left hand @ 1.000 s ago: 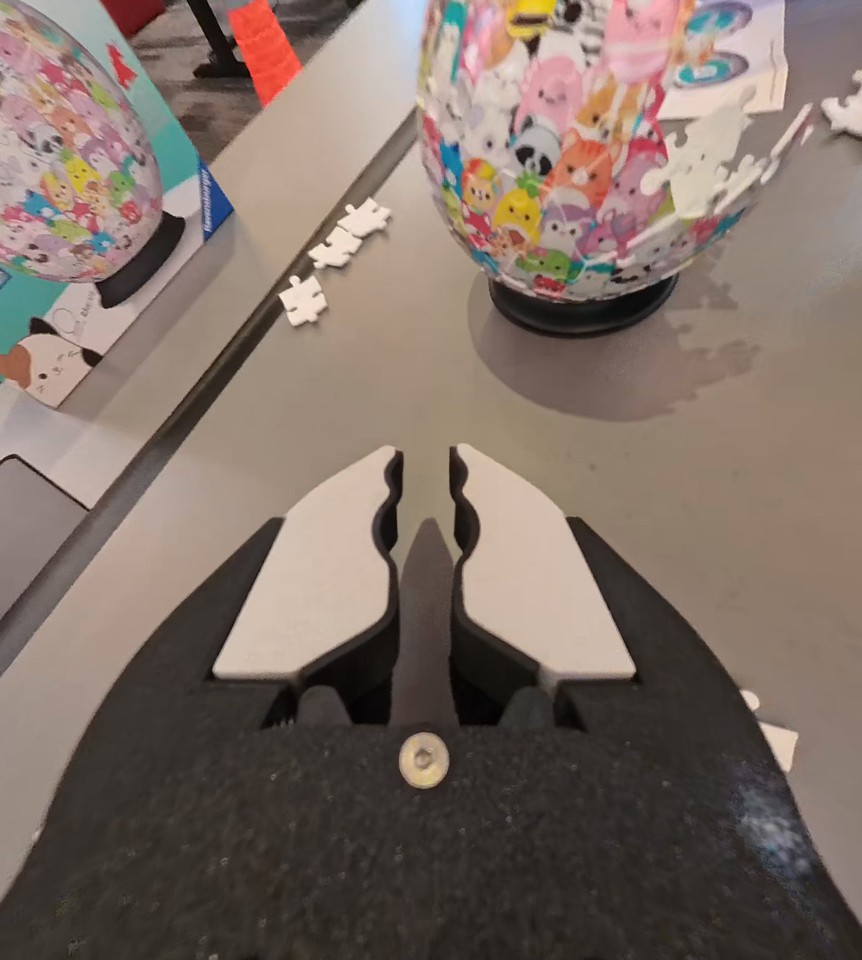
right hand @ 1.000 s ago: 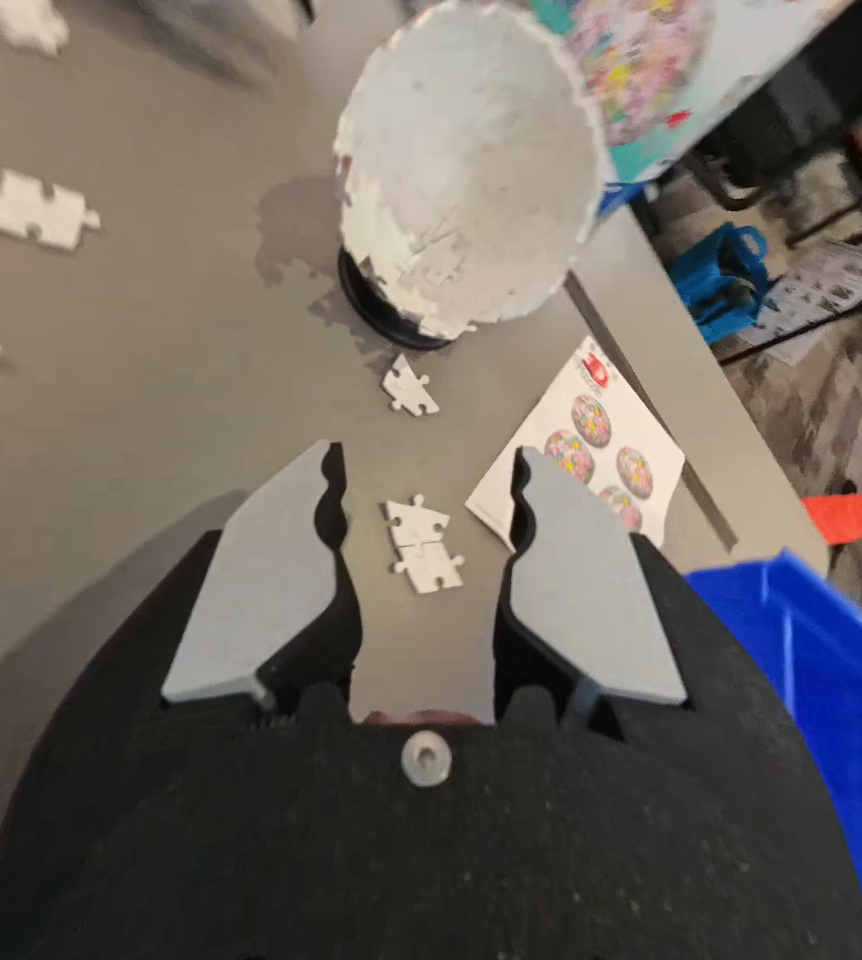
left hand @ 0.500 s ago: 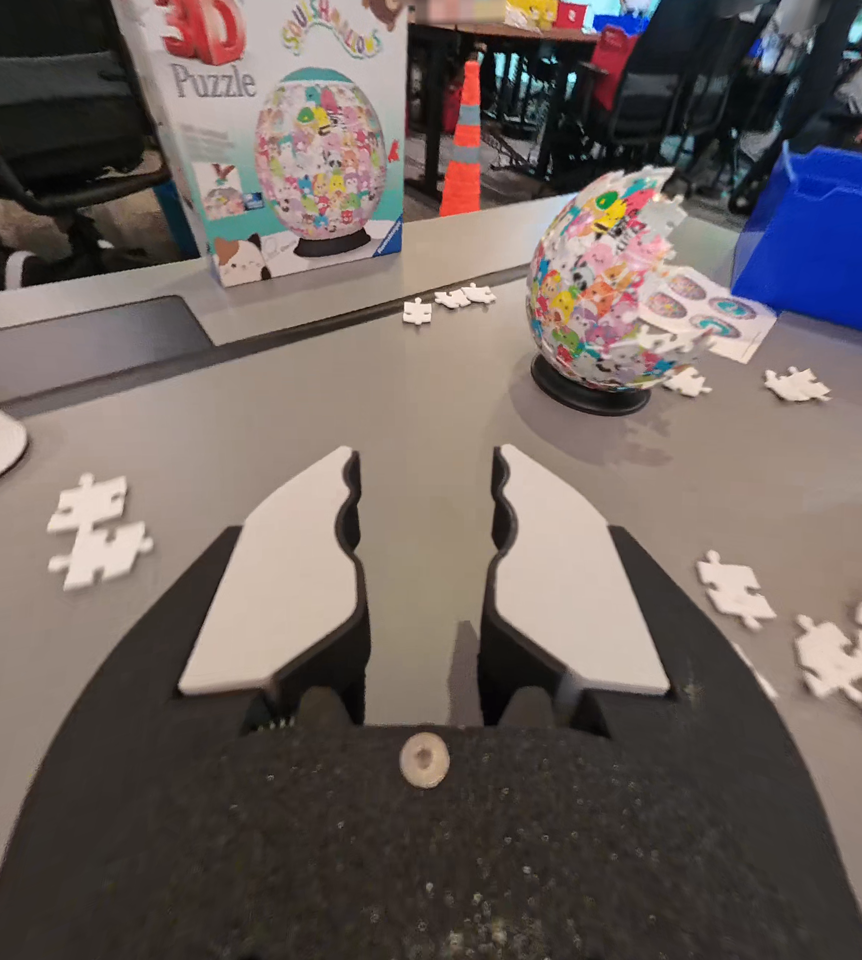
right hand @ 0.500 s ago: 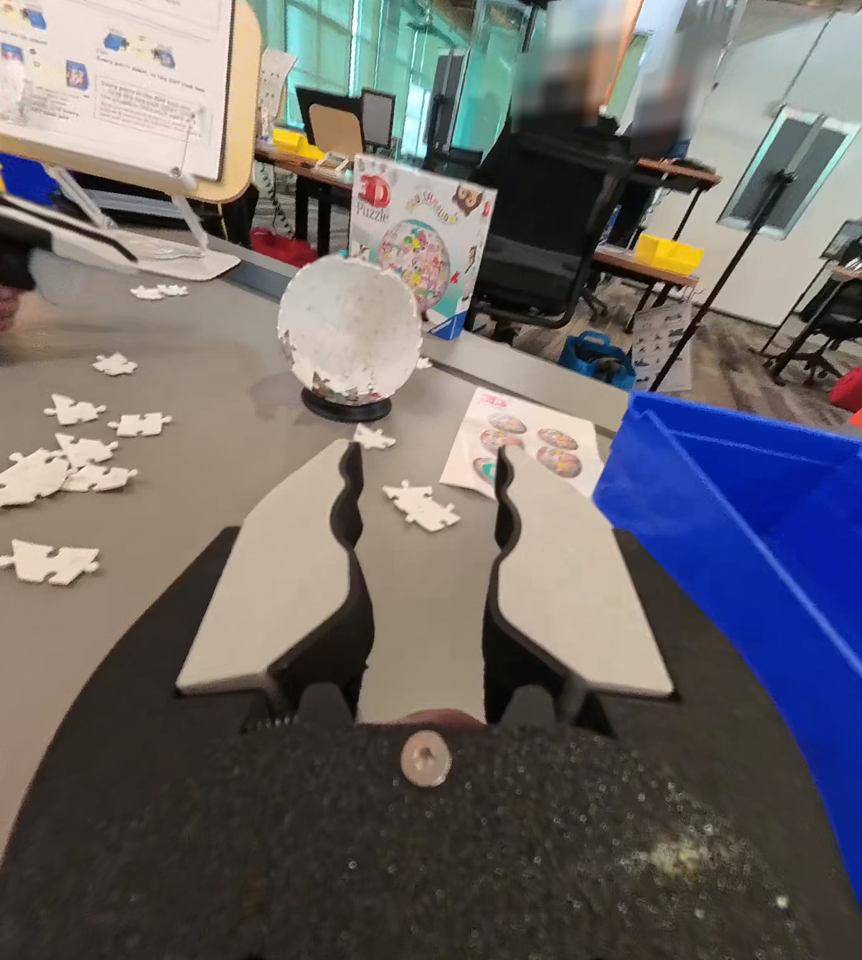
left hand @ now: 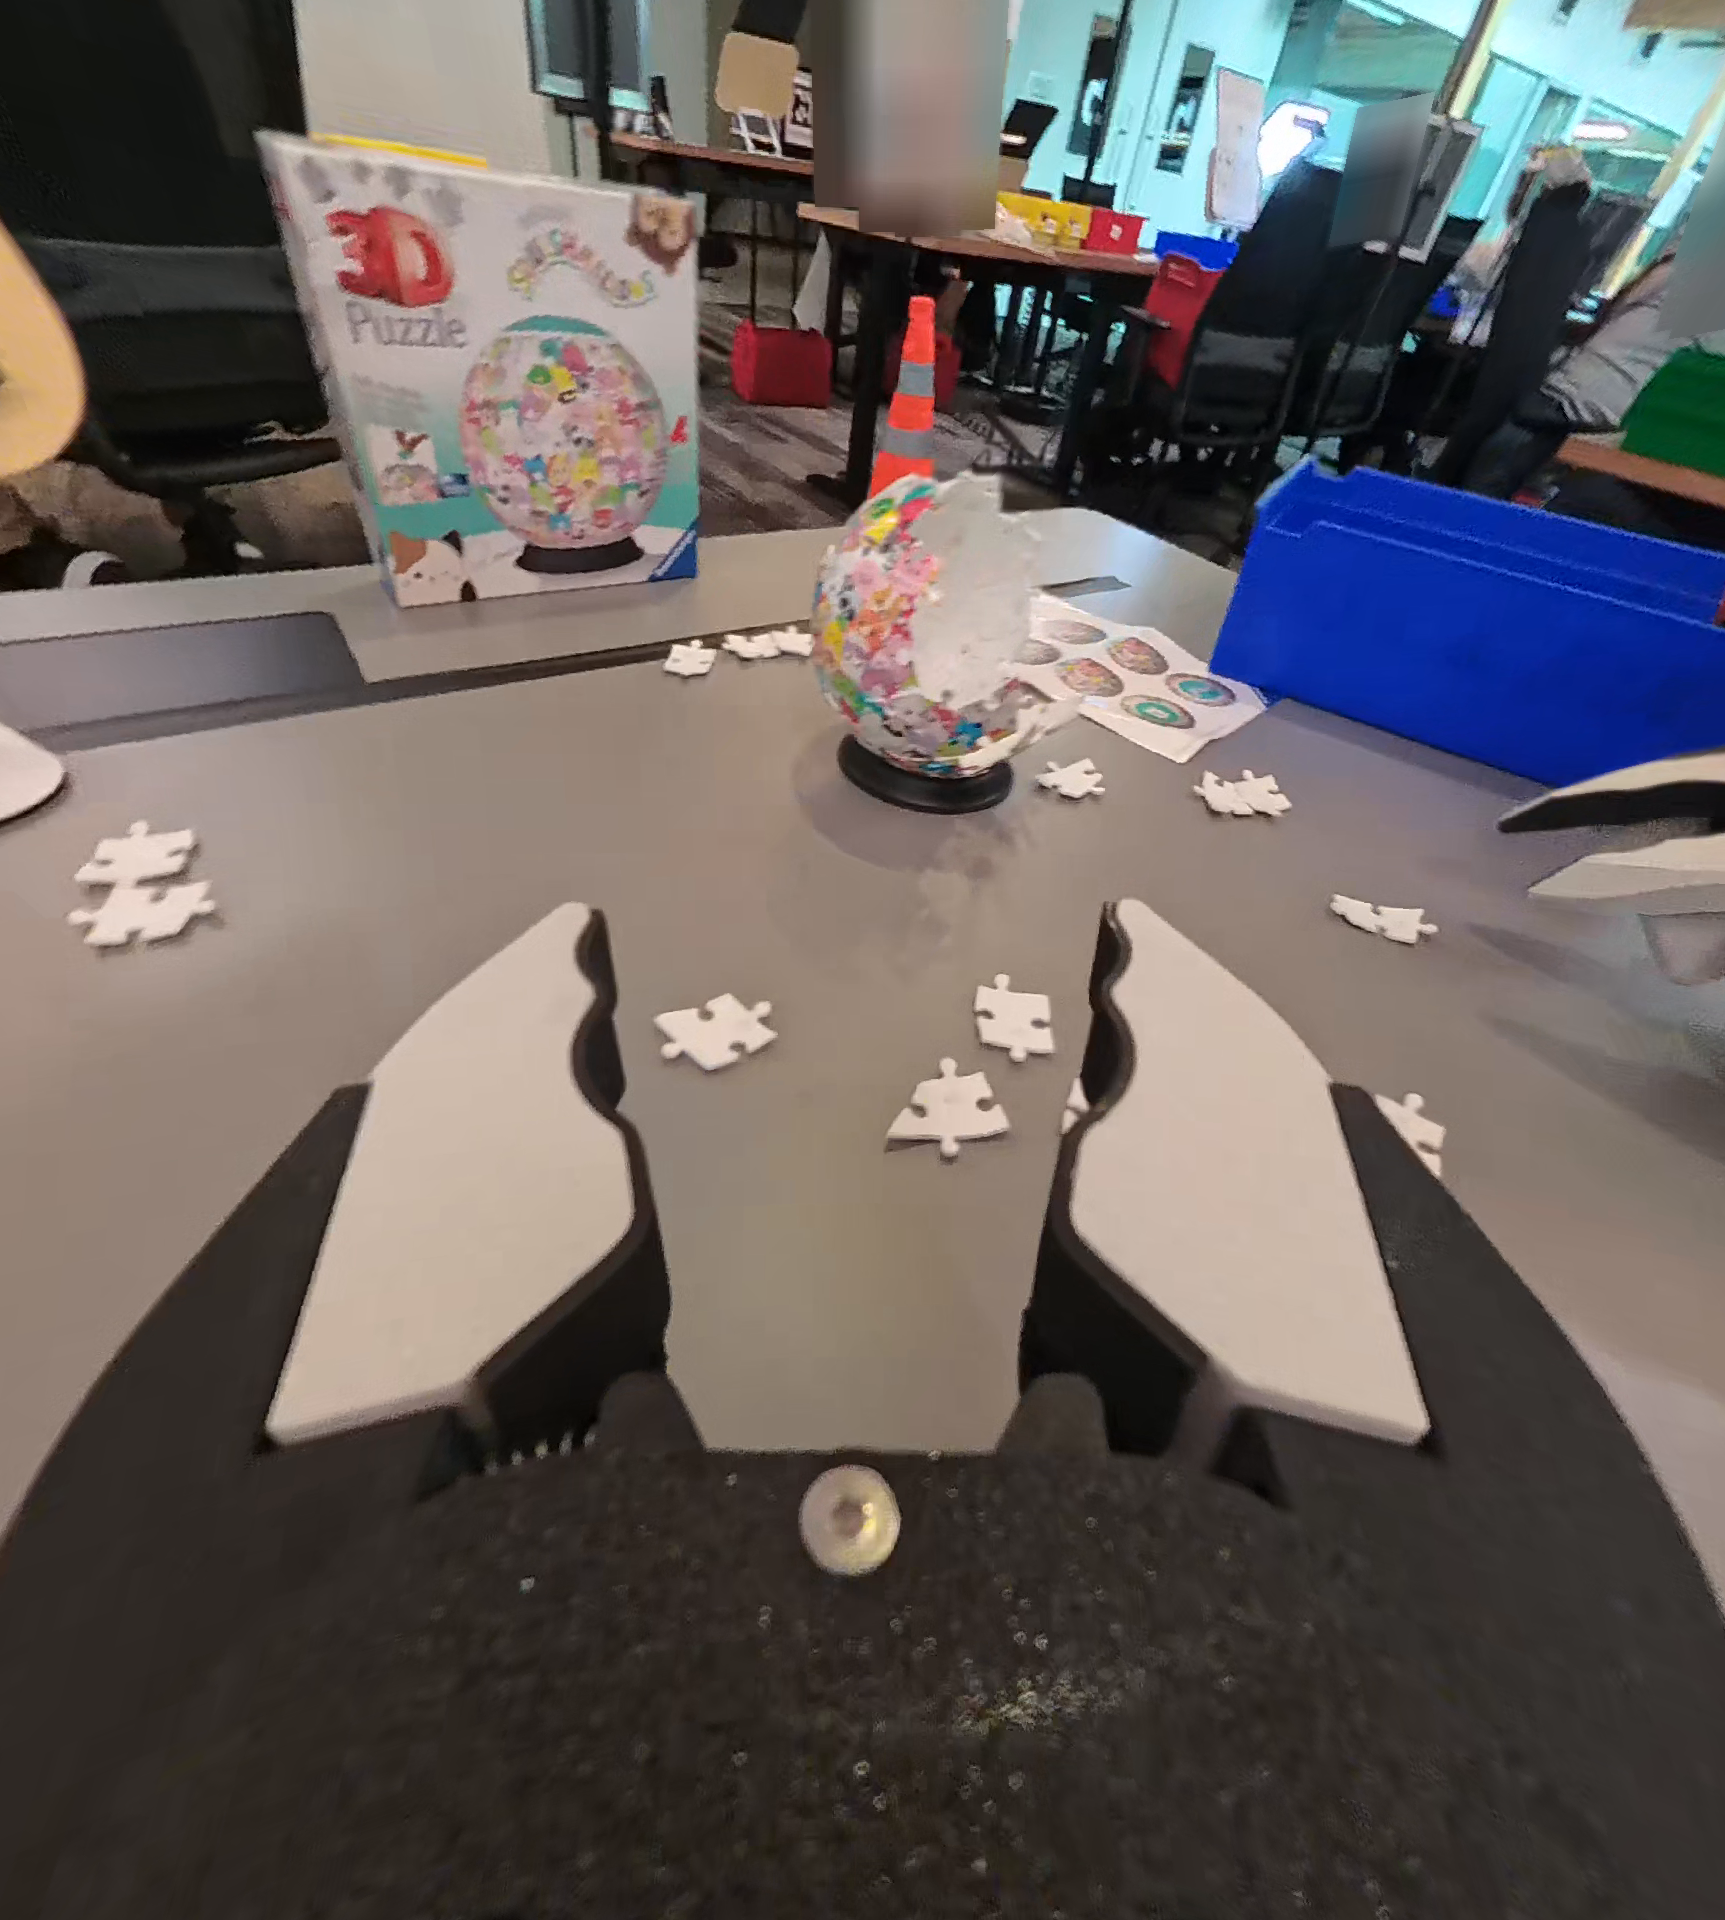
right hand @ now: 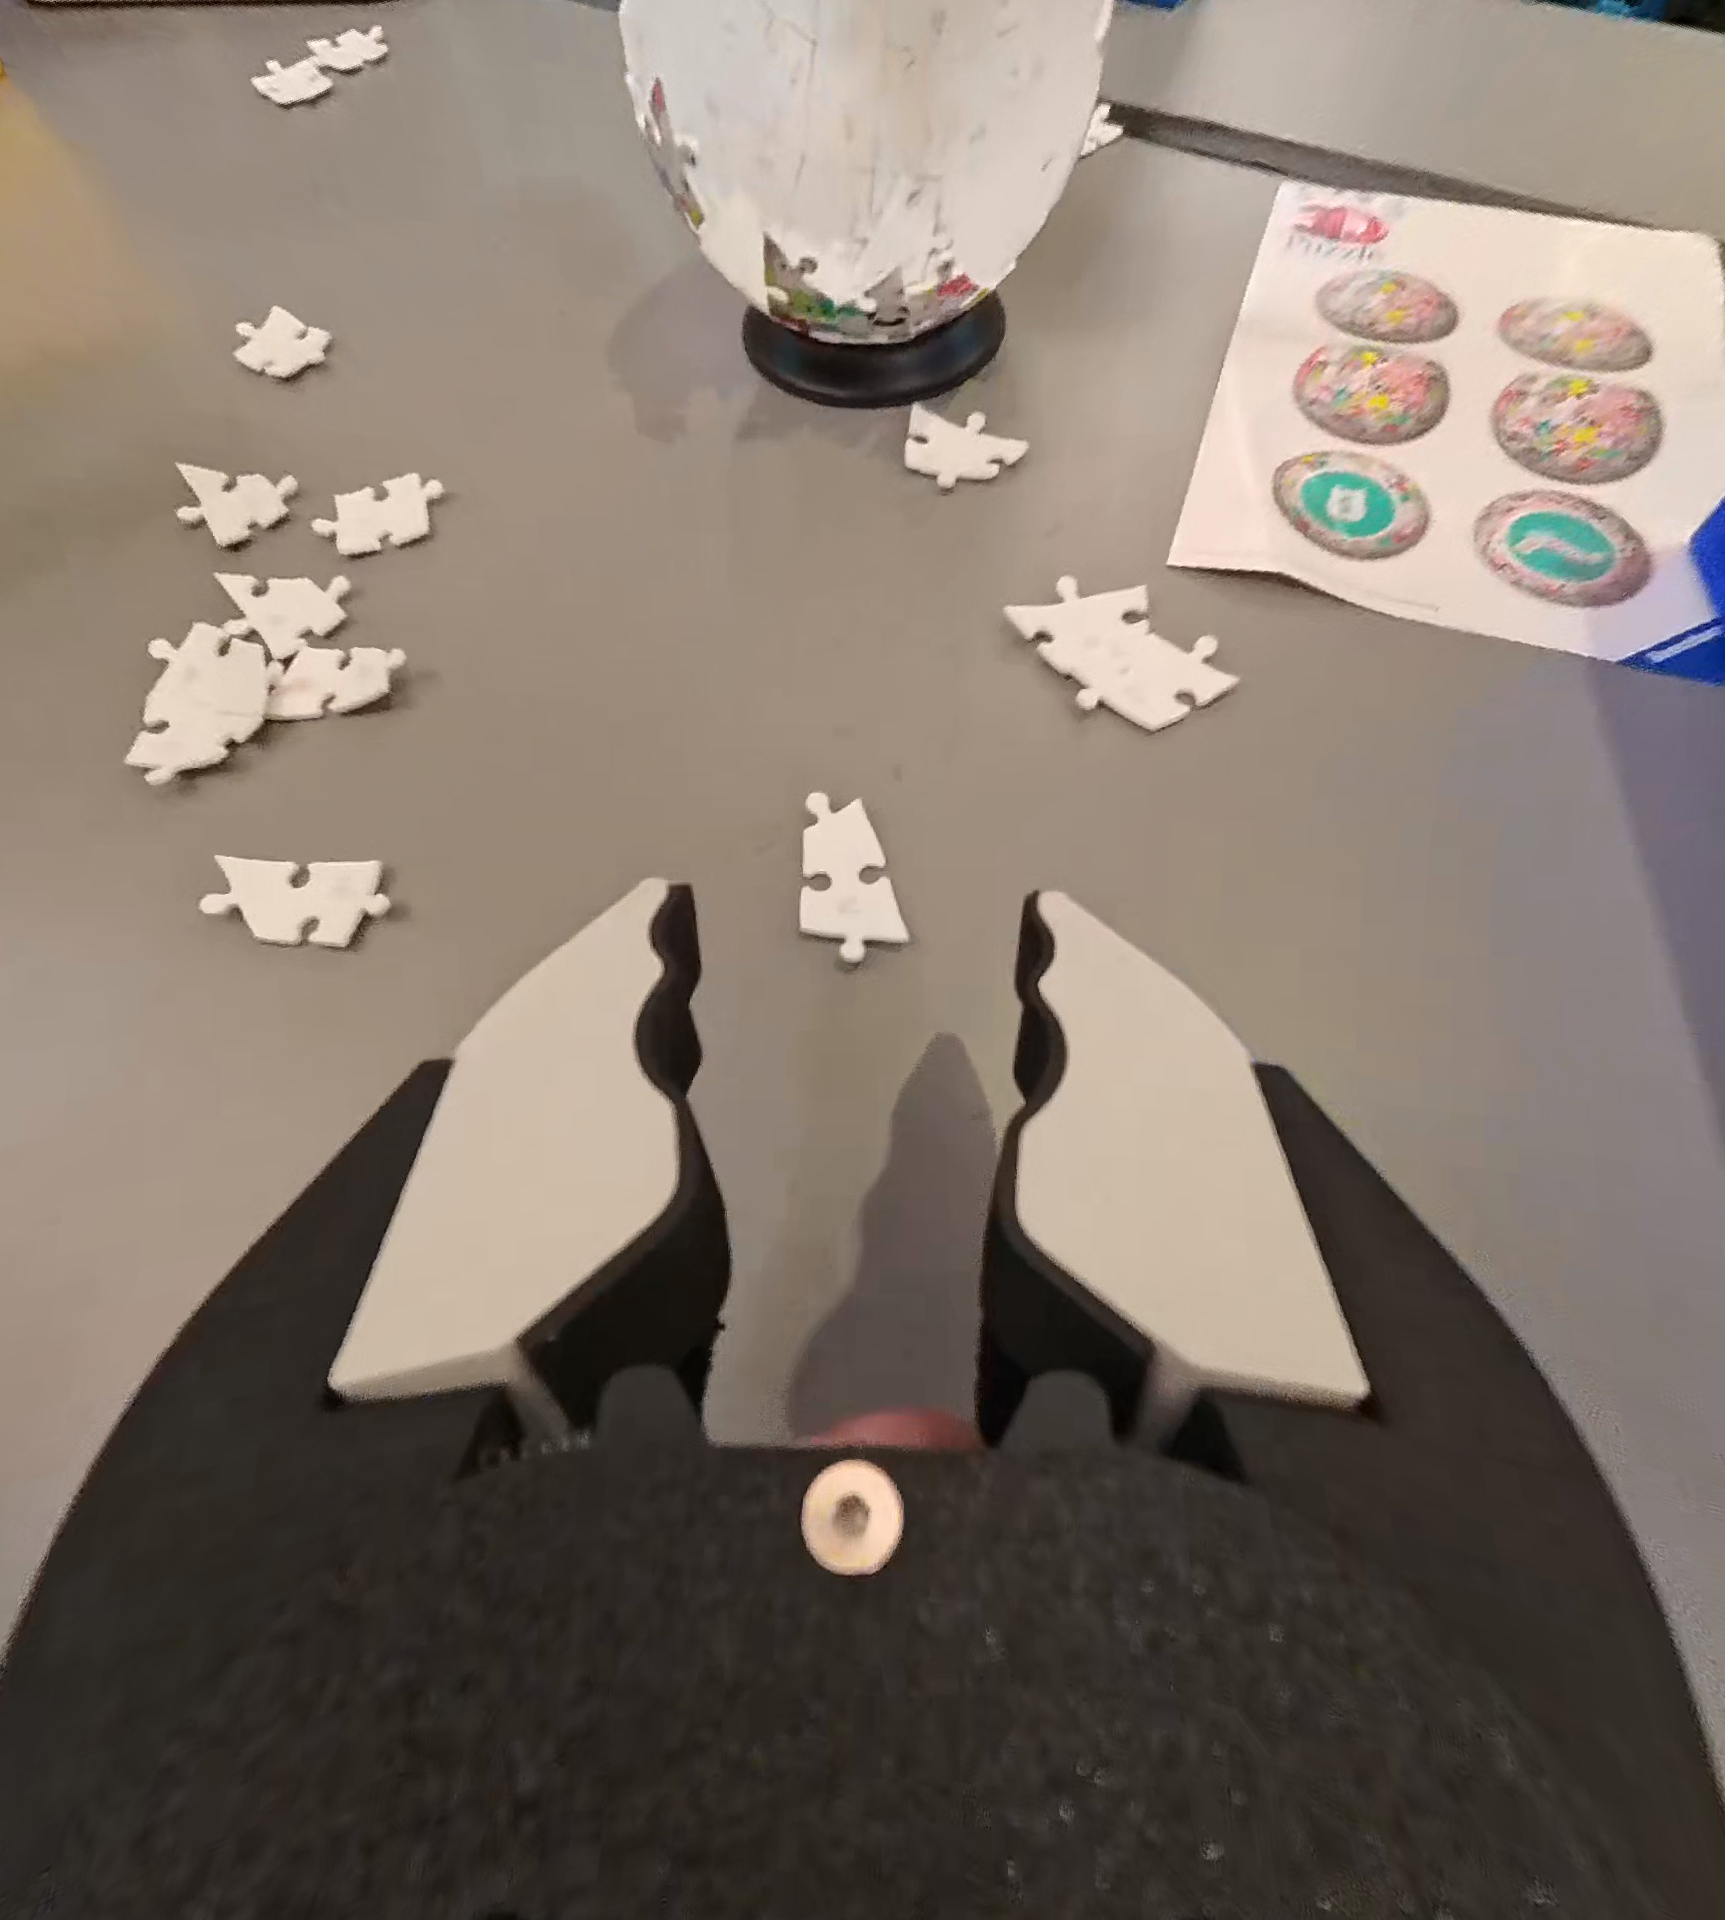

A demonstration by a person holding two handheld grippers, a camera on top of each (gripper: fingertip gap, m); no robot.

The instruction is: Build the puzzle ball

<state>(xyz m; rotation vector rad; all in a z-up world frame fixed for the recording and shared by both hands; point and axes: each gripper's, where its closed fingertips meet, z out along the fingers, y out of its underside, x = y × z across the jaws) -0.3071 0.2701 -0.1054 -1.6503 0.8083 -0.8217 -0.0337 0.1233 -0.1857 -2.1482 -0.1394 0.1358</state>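
Both grippers wide open and empty, half-built ball on its stand mid-bench

Left gripper (left hand: 847,925) hangs over the grey bench (left hand: 422,790), jaws spread with nothing in them, loose white pieces (left hand: 716,1031) lying just past the tips. Right gripper (right hand: 858,904) is spread too and empty, one piece (right hand: 850,881) on the bench right off its tips. Farther out the ball (left hand: 925,634) sits on a black stand (left hand: 925,787), open side showing white inside. Sheet (right hand: 1471,416) lies beside it, blue bin (left hand: 1492,634) further right, box (left hand: 499,374) at the back.
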